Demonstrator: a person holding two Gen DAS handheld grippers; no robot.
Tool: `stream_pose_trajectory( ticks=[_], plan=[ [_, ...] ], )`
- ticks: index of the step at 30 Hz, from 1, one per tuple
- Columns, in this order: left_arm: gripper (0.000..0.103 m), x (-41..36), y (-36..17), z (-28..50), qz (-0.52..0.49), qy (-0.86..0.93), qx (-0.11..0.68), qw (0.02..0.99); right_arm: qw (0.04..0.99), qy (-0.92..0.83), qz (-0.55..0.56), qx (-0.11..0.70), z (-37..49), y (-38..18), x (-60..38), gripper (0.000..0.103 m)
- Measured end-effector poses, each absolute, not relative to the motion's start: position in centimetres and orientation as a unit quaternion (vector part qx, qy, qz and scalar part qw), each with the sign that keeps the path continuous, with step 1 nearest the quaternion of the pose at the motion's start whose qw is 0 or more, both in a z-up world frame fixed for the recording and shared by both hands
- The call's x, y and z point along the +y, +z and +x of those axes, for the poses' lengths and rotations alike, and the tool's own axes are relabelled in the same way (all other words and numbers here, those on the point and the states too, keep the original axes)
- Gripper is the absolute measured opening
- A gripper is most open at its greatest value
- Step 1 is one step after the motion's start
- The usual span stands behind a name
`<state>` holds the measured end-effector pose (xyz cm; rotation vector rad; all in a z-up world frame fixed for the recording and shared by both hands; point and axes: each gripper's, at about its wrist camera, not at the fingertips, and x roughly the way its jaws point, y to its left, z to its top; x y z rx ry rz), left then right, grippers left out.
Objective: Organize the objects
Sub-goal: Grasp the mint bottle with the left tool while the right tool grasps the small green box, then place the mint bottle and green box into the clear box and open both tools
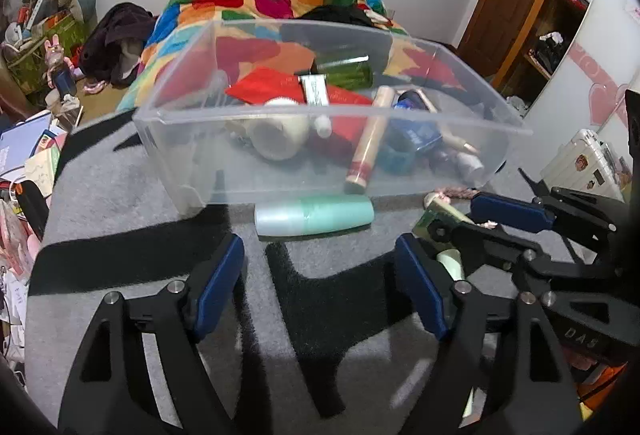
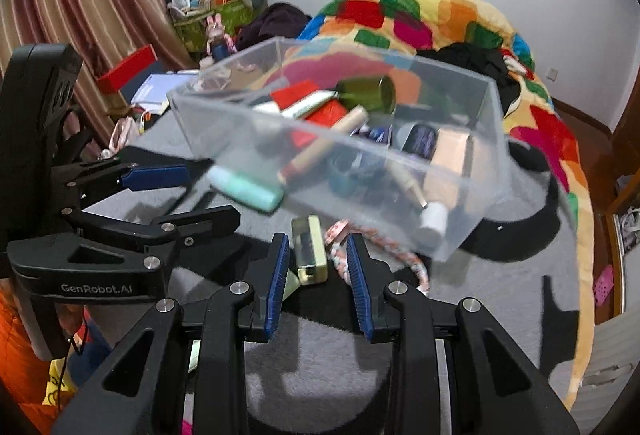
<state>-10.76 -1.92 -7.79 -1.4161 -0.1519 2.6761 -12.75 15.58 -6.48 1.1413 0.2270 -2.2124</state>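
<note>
clear bin on the grey mat, loose items in front

the clear plastic bin [image 1: 248, 139] sits on the grey mat [image 1: 120, 203], holding a red packet [image 1: 264, 89], a green jar [image 1: 348, 73] and a beige tube [image 1: 370, 139]. a mint bottle [image 1: 314, 219] lies on the mat touching the bin's near wall. the left gripper [image 1: 320, 283] is spread wide, grasping nothing. the right gripper [image 2: 318, 267] is released, its pads flanking a small yellow-green case [image 2: 310, 251] beside a pink braided cord [image 2: 408, 263].

A mint bottle [image 1: 314, 215] lies just before the clear bin [image 1: 192, 139], beyond the spread-open left hand-held gripper [image 1: 320, 275].
</note>
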Motion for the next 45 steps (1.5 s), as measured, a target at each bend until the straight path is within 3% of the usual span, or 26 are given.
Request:
stream_pose_trajectory(
  ticks=[4, 8, 19, 21, 35, 45],
  plan=[
    [0.078, -1.9, -8.5, -11.6, -0.479, 0.875, -0.052, 0.050, 0.323, -0.832, 0.444, 0.084, -13.0, -7.3, 15.2, 0.027],
    [0.080, -1.5, -8.6, -12.6, -0.488, 0.870, -0.049, 0.043, 0.325, -0.833, 0.440, 0.081, -12.8, -7.3, 15.3, 0.015],
    [0.083, 0.0, -9.3, -14.6, -0.497, 0.867, -0.014, 0.026, 0.313, -0.848, 0.426, 0.051, -12.2, -6.2, 17.8, 0.015],
    [0.073, -0.1, -9.3, -14.5, -0.493, 0.870, -0.011, 0.019, 0.309, -0.849, 0.425, 0.047, -12.2, -6.1, 18.1, 0.015],
    [0.073, -0.6, -8.2, -11.0, -0.463, 0.885, -0.038, 0.034, 0.304, -0.858, 0.413, 0.030, -12.3, -4.9, 19.2, 0.015],
    [0.073, -0.8, -4.3, -9.0, -0.407, 0.912, -0.041, 0.043, 0.302, -0.867, 0.396, 0.022, -12.4, -3.1, 19.8, 0.015]
  ],
)
